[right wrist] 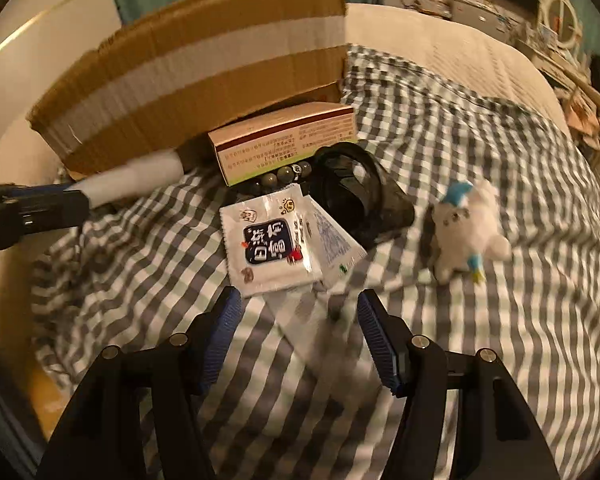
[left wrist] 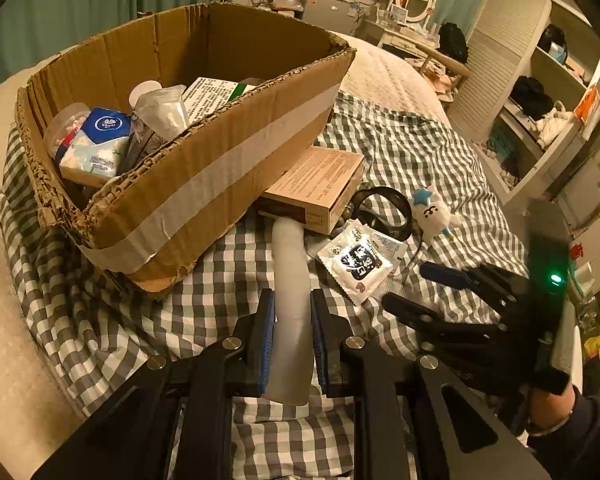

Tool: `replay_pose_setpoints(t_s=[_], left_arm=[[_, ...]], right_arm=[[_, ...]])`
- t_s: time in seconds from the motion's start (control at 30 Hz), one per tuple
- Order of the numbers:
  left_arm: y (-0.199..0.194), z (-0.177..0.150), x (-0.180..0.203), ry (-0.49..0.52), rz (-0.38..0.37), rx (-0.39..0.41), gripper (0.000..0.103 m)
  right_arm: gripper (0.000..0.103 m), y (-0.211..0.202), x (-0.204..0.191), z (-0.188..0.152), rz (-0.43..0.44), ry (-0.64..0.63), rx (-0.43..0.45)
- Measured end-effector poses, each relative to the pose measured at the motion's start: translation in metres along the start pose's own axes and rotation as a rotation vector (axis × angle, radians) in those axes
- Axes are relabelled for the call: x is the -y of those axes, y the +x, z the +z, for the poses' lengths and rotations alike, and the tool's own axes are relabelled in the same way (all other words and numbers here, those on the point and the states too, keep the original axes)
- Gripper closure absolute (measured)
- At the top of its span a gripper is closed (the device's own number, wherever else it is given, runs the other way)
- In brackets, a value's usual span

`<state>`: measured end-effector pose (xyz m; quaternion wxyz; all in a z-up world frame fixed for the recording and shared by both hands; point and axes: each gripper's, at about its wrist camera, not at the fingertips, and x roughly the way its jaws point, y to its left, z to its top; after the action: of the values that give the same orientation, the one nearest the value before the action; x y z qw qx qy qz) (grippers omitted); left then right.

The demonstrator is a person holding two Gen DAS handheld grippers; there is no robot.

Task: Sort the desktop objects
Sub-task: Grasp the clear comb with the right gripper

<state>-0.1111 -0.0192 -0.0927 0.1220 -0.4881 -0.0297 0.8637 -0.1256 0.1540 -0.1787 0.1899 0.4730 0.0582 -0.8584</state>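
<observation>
Gripping white tube [left wrist: 290, 320] between left gripper [left wrist: 293, 340] jaws.

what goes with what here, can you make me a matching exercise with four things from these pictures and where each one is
Things:
1. white tube
2. tissue pack
3. plush toy
4. snack packet

Places:
A. inside the cardboard box
B. between the jaws of the left gripper
C. on the checked cloth, just ahead of the open right gripper
D. on the checked cloth, to the right of the black ring

Pairs: 1-B, 2-A, 3-D, 4-C
</observation>
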Motion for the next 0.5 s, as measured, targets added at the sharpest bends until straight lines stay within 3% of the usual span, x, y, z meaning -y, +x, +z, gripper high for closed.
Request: replay_pose_setpoints(t_s=[0.2,0.27,0.3,0.37,0.5], left_arm=[[0.008,-0.002,0.004,0.024,-0.001,-0.019,0.086],[0.013,-0.002,0.004,0.030,-0.002,-0.034,0.086],[0.016,-0.002,0.004,0.028,-0.005,-0.039,0.086],[0.018,-0.002,0.003,0.023,-0.009,-0.045,0.086],[0.017,-0.002,0.003,0.025,0.000,-0.040,0.086]], right_arm=[[0.045,0.017,-0.013,-0.005,0.000,-0.121,-0.067],[0.052,0.016,-0.018,-0.007,-0.060,-0.199,-0.055],[0.061,0.017,-0.019,-0.008,-0.070,-0.220,-0.059],[0.068,0.018,-0.017,-0.008,-0.067,-0.219,-0.060],[0.072,0.017,-0.017,-0.012,-0.083,-0.248,-0.069]])
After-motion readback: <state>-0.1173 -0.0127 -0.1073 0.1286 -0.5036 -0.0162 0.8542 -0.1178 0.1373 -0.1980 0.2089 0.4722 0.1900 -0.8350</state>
